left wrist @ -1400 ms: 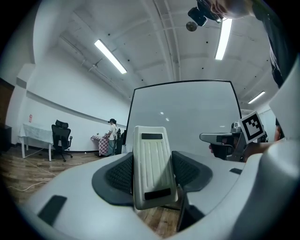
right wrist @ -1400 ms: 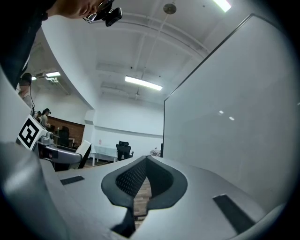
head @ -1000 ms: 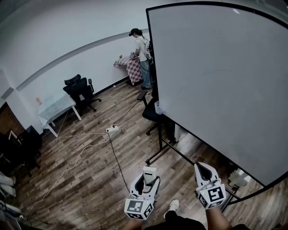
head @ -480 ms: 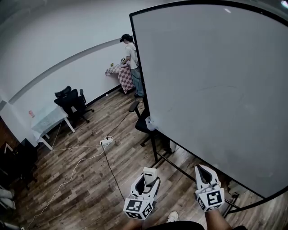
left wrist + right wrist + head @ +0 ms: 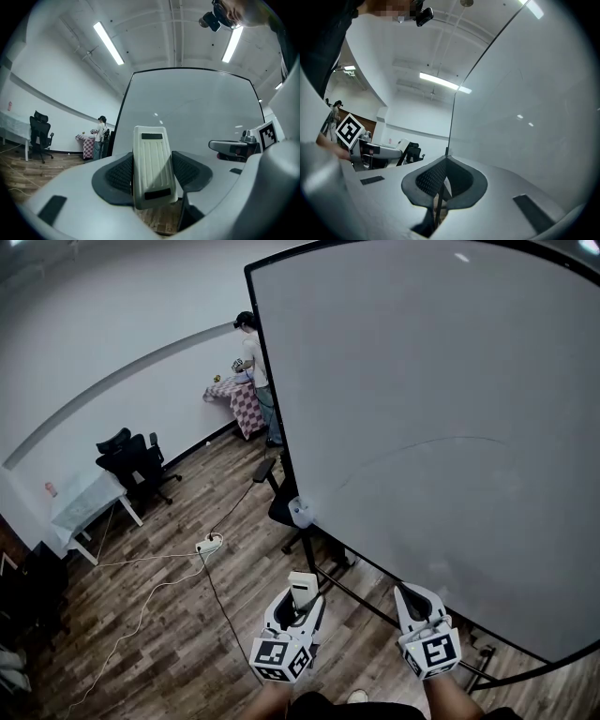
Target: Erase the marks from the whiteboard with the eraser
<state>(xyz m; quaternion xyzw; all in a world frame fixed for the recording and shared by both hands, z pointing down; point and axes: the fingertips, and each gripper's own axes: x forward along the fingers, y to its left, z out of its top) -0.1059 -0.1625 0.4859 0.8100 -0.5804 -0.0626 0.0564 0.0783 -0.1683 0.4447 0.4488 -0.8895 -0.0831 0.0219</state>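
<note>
Left gripper view, eraser clamped upright between left gripper jaws, short of the whiteboard ahead, faint curved mark on it, right gripper jaws pressed together, empty.

The whiteboard runs off the head view's right edge.

Glossy, smooth whiteboard in a thin black frame; ribbed cream plastic eraser; brown wood-plank floor.
</note>
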